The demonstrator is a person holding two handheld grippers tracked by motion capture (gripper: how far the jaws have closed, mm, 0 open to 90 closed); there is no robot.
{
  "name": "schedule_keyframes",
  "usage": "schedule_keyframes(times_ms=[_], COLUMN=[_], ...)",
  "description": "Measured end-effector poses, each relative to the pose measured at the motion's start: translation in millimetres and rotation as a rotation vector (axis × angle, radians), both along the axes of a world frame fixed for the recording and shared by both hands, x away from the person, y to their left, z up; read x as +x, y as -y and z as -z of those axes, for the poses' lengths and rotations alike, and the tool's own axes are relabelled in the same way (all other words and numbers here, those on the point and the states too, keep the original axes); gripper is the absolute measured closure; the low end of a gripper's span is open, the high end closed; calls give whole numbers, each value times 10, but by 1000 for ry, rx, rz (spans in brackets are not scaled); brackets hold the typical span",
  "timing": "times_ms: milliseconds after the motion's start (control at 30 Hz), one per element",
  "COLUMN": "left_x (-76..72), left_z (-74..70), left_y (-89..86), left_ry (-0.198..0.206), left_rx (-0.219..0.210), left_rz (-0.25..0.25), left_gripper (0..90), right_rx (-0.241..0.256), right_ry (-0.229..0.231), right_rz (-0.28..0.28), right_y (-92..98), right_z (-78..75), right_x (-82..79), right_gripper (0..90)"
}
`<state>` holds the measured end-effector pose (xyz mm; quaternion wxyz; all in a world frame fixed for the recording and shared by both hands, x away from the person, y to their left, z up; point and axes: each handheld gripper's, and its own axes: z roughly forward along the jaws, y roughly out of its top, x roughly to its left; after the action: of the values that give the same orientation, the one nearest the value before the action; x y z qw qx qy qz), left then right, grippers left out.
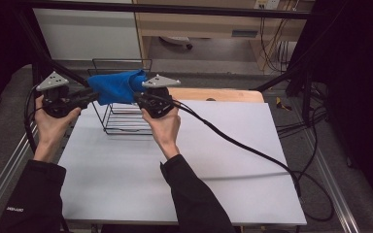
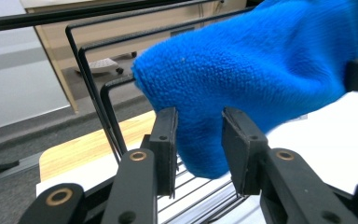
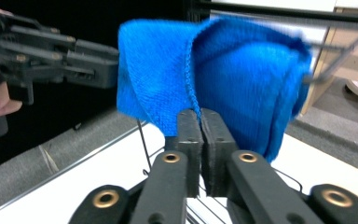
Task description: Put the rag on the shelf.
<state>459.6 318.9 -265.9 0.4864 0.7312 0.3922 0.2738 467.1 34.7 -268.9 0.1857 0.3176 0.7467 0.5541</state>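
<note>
A blue fleecy cloth (image 1: 116,86) hangs in the air over a black wire rack (image 1: 121,119) at the table's back left. My right gripper (image 1: 138,97) is shut on the cloth's lower edge (image 3: 242,70), its jaws (image 3: 200,114) pressed together. At the cloth's left end is my left gripper (image 1: 93,97). Its jaws (image 2: 199,116) stand apart, with a rounded fold of the cloth (image 2: 261,60) hanging between them and touching both pads. The right gripper view also shows the left gripper (image 3: 114,70) at the cloth's left edge.
The rack's upright wires (image 2: 91,88) rise just behind the cloth. The rack stands on a white tabletop (image 1: 199,160) with a wooden board (image 1: 223,94) behind it. A black cable (image 1: 243,145) trails from the right gripper across the table to the right.
</note>
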Motion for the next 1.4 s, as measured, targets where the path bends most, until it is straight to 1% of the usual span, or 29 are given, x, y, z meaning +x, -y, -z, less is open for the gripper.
schedule_keyframes(times_ms=[33, 67, 100, 133, 167, 200, 233, 267, 333, 367, 400, 500, 567, 600, 700, 833, 900, 933, 1000, 1100, 1133, 1200, 1333, 1400], left_x=[10, 20, 27, 32, 34, 36, 36, 34, 26, 24, 21, 17, 12, 7, -7, -29, -49, -63, -83, -113, -123, -146, -200, -240], left_z=[14, 24, 30, 35, 35, 35, 34, 32, 30, 29, 30, 35, 43, 49, 71, 100, 115, 124, 141, 182, 201, 243, 354, 422], left_y=[10, 20, 29, 38, 43, 49, 52, 56, 61, 61, 60, 55, 48, 44, 28, 13, 7, 1, -11, -30, -35, -45, -37, -22], left_ry=[-2, -2, -1, 1, 5, 6, 5, 6, 9, 10, 11, 12, 13, 12, 8, -3, -4, -8, -15, -27, -33, -37, -57, -62], left_rx=[-1, 2, 7, 7, 7, 5, 5, 6, 11, 12, 11, 5, 2, 0, -4, -5, -5, -5, -2, 8, 7, 13, 15, 19], left_rz=[-2, -3, -6, -6, -7, -8, -9, -9, -9, -9, -9, -10, -8, -8, -7, -5, -3, -3, -4, -10, -14, -18, -22, -15], left_gripper=[661, 661, 664, 669, 673, 675, 676, 676, 675, 675, 675, 672, 668, 667, 659, 635, 620, 608, 575, 527, 507, 468, 391, 359], right_rx=[-7, -10, -4, 6, 14, 31, 47, 51, 56, 60, 69, 87, 68, 57, 24, -9, -9, 0, 11, 1, 2, -3, 15, 1], right_ry=[-1, -3, -2, 11, 28, 41, 46, 53, 66, 62, 53, 21, 21, 23, 54, 66, 76, 80, 85, 93, 92, 80, 60, 47], right_rz=[5, 7, -1, -9, -17, -30, -33, -26, -16, -10, -14, -34, -29, -25, 1, 32, 26, 14, -4, -23, -28, -43, -46, -40], right_y=[6, 15, 26, 37, 40, 44, 49, 52, 57, 59, 60, 60, 66, 72, 91, 108, 124, 141, 193, 305, 346, 433, 625, 716], right_z=[28, 48, 58, 56, 42, 21, -4, -32, -88, -108, -122, -132, -129, -128, -134, -134, -129, -125, -119, -109, -107, -105, -111, -102], right_x=[7, 15, 19, 16, 8, 3, 4, 10, 34, 56, 81, 145, 161, 164, 162, 192, 187, 179, 156, 111, 91, 53, -11, -38], right_gripper=[804, 778, 765, 736, 700, 690, 665, 638, 641, 656, 692, 839, 900, 900, 900, 900, 900, 882, 811, 667, 635, 549, 393, 325])
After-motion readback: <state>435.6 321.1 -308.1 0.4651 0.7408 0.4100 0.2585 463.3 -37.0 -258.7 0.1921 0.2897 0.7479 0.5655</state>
